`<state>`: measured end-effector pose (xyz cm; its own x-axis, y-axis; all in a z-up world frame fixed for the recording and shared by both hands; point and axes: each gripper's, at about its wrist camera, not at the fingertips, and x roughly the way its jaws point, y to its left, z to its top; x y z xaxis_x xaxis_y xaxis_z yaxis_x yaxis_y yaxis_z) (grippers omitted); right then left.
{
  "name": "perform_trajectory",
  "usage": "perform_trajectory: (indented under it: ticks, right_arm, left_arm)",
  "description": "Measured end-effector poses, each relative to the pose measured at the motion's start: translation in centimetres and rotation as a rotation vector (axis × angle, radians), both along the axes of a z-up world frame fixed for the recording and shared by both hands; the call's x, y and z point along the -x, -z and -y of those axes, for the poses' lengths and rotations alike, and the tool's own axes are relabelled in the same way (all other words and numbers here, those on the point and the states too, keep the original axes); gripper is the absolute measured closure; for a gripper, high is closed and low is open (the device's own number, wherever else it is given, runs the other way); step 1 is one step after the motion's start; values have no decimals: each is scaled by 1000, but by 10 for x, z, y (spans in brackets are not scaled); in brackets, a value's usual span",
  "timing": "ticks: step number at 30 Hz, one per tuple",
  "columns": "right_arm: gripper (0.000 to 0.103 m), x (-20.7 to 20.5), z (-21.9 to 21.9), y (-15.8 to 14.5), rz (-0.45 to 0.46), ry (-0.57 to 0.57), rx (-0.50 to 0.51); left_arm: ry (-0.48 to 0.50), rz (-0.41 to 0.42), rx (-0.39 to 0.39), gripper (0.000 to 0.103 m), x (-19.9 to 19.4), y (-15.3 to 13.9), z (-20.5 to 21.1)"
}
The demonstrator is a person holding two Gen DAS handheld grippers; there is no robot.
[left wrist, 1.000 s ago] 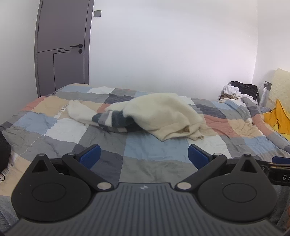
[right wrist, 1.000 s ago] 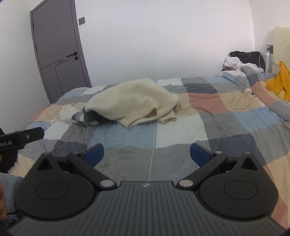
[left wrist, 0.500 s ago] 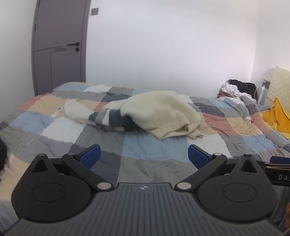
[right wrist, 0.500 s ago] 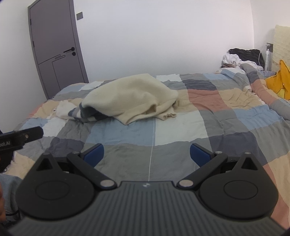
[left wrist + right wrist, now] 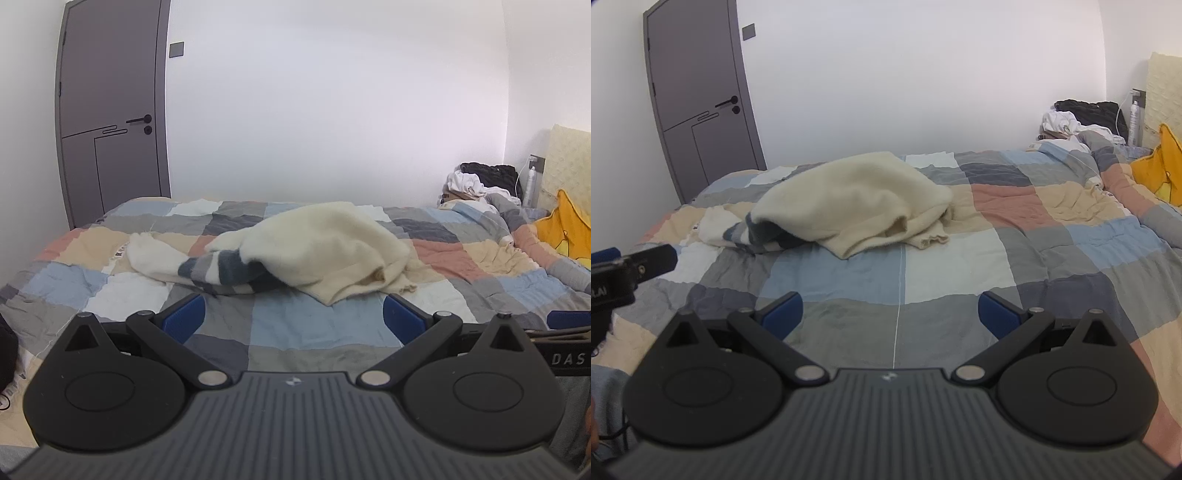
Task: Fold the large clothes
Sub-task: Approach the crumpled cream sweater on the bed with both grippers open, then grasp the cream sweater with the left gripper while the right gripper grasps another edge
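A crumpled cream sweater [image 5: 325, 243] with grey and dark blue striped parts lies in a heap in the middle of a bed with a checked quilt [image 5: 317, 328]. The same sweater [image 5: 857, 195] shows in the right wrist view, further off and to the left. My left gripper [image 5: 293, 317] hovers near the bed's front edge, open, with nothing between its blue pads [image 5: 184, 316]. My right gripper [image 5: 892, 312] is also open and empty, over the front of the quilt [image 5: 960, 266]. Both are well short of the sweater. The left gripper's side [image 5: 631, 264] pokes in at the right view's left edge.
A grey door [image 5: 110, 110] stands at the back left. A pile of black and white clothes [image 5: 480, 181] sits at the far right corner by a spray bottle [image 5: 1133, 123]. A yellow cushion [image 5: 565, 232] lies at the right by the headboard.
Both grippers have tilted up a little, so the bed and sweater sit lower in both views. The sweater has not moved, and both grippers stay open.
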<state>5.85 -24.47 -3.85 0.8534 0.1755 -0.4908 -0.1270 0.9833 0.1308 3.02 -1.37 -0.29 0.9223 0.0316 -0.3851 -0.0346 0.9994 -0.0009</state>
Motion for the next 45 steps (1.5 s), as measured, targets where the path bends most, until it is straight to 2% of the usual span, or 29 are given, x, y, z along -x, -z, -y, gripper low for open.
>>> perform_trajectory:
  ticks: [28,37,42,45]
  right_arm:
    - [0,-17,-6,1,-30,7,-4]
    - [0,-47,-14,-12,-29,-4,-16]
    - [0,-76,-20,-22,-32,-6,-39]
    - [0,-99,-26,-27,-4,-5,-28]
  left_arm:
    - [5,-15,16,0,-14,10,-6]
    - [-4,-26,7,0,-51,1,-17]
    - [1,-34,25,0,-86,-3,-27]
    - [-8,-52,51,0,-114,1,-34]
